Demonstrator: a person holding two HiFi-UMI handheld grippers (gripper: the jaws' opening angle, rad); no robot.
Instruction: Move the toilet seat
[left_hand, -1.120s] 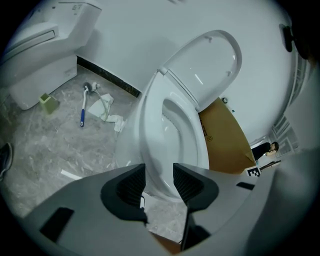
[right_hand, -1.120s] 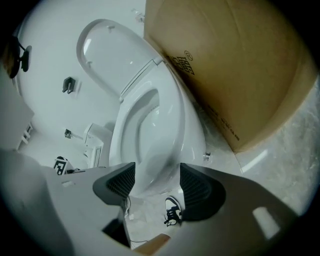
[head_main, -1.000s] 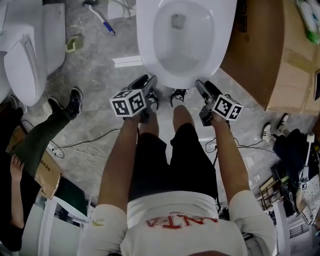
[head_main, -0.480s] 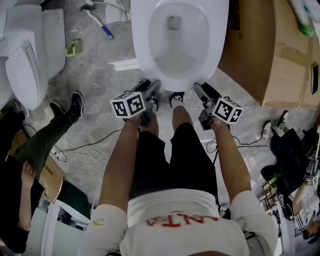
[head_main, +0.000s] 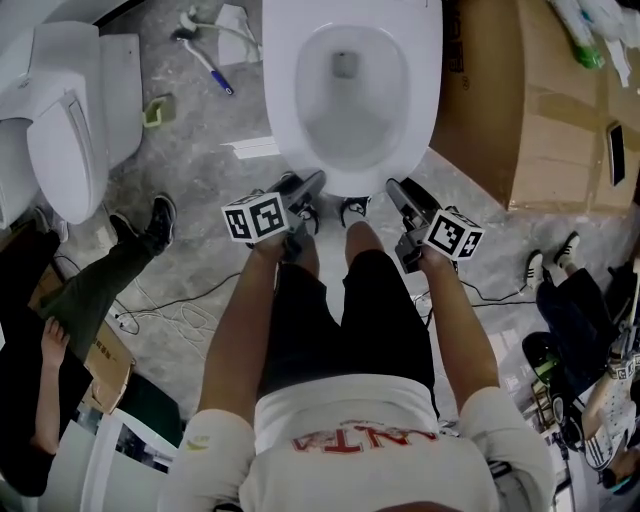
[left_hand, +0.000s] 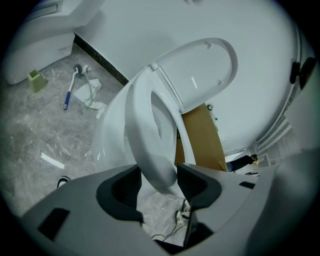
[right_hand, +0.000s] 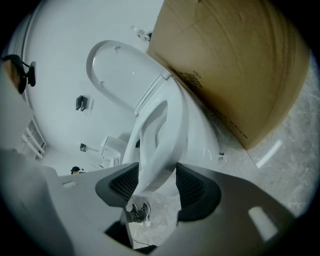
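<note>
RIGHT: cardboard box (head_main: 520, 110) just beside toilet bowl (head_main: 345, 120), narrow gap | LEFT: open floor (head_main: 200, 180) up to second toilet (head_main: 65, 140), brush (head_main: 210, 62) and sponge (head_main: 155, 110) lying there | AHEAD: tilted toilet seat (left_hand: 150, 135), raised lid (left_hand: 200, 70) behind

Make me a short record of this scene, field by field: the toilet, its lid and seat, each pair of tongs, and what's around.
toilet: white, directly in front of the person
lid: standing up
seat: raised partway off the bowl
left tongs: clamped on the seat's front edge; jaws have just been opening
right tongs: clamped on the seat's front edge; jaws have just been closing
cardboard box: right of the toilet
second toilet: off to the left
brush: on the floor, blue handle
</note>
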